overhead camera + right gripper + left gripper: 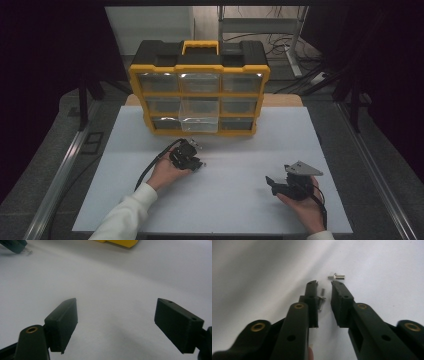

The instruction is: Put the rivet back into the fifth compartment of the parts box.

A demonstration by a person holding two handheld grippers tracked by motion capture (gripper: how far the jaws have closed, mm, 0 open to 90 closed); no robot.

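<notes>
The left hand-held gripper [326,286] pointed down at the white table [225,200], its jaws drawn close but with a narrow gap left between them. In that gap lay a small screw [321,300], its long axis running roughly along the jaws, its head against the inner face of the left jaw; the far jaw did not seem to press on it, so the screw looked flanked rather than firmly pinched. A second screw [336,277] lay just past the jaw tips, crosswise to them and touching neither. From above, that left hand-held gripper [192,159] sat just in front of the yellow organiser [200,65], near its pulled-out clear drawer [199,116]. The right hand-held gripper [115,315] rested well apart on the table's near right, jaws wide open and empty. The left hand was plainly the nearer, and a sound pinch probably needed only the last closing across the screw's shaft.
</notes>
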